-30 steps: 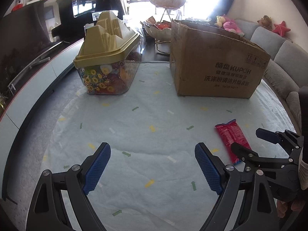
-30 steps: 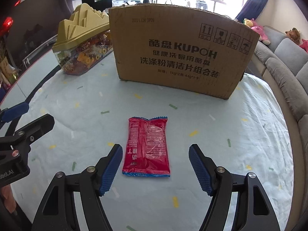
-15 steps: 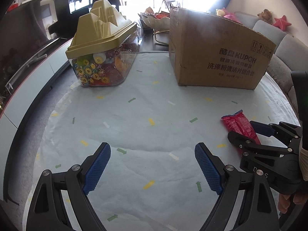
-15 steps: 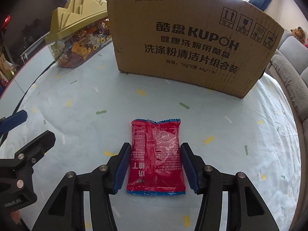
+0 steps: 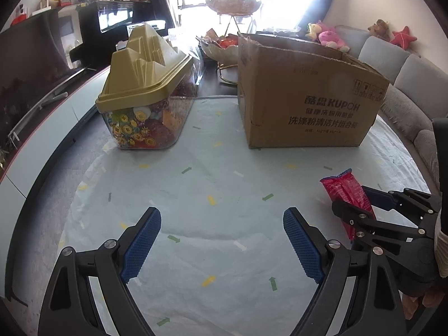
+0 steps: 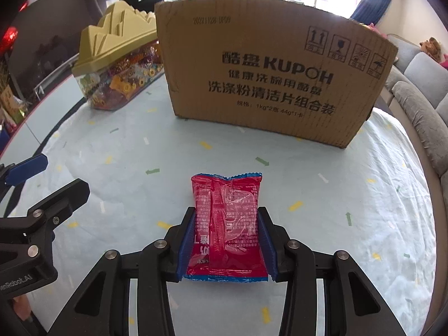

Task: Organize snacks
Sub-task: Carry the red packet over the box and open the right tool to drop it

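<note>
A red snack packet (image 6: 226, 224) lies flat on the pale tablecloth (image 6: 308, 196), a little in front of a brown cardboard box (image 6: 274, 84). My right gripper (image 6: 226, 215) has its jaws closing on the packet, with the blue pads pressed against both long edges. The left wrist view shows the same packet (image 5: 345, 193) at the right, inside the right gripper (image 5: 355, 200). To the packet's left, my left gripper (image 5: 222, 215) hangs over bare cloth, open, with nothing between its fingers. Its fingers (image 6: 42, 163) also reach into the right wrist view from the left.
A clear tub with a gold mountain-shaped lid (image 5: 148, 106), full of wrapped sweets, stands left of the cardboard box (image 5: 308, 100). Behind them is a tiered bowl stand (image 5: 224, 47). A grey sofa (image 5: 406, 84) runs along the table's right edge.
My right gripper has moved forward around the red packet and narrowed until its pads meet the packet's sides. My left gripper stays wide and has barely moved.
</note>
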A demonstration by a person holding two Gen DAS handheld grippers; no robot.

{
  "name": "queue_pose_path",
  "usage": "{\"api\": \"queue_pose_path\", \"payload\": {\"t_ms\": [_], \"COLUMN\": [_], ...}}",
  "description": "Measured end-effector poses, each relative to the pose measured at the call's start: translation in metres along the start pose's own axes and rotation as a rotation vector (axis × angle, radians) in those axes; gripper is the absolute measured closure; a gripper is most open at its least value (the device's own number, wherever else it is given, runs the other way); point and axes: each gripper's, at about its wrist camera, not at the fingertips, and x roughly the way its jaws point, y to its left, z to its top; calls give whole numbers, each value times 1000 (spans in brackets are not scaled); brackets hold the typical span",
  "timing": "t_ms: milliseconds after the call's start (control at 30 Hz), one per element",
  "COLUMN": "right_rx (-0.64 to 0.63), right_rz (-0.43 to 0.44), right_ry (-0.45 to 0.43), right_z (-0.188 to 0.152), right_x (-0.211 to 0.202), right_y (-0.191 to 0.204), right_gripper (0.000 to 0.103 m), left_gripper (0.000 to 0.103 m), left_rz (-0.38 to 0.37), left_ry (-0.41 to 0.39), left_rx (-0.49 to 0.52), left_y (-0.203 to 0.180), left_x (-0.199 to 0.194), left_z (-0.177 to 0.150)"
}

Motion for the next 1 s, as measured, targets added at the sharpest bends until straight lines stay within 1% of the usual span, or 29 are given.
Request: {"api": "queue_pose_path", "payload": {"t_ms": [333,433,533,733,900,1000], "right_rx": [40,56,71,82,89,94], "right_rz": [-8,-12,-13,-22,-27,-31], "right_ry": [-127,-166,-201,-253,-289,-309], "right_z": [12,18,28,49,67,79], "right_x": [-48,-60,-67,-80,-87,-89], "right_y": [-15,-19,-20,-27,-35,-39], "right_gripper": [60,60,60,60,60,60], "left_gripper": [13,13,13,13,13,13], "left_rz": [-24,-33,-45,-43,-74,-68], "left_ry": [-88,-103,-121,-168,-176,-189], "left_rx": [34,34,27,35,31,36], "left_y": [-15,-16,-17,-21,-23,-26], "left_x": [-25,-29,-33,-39,-37,-36], "left_z": [25,34,47,72,93,106]}}
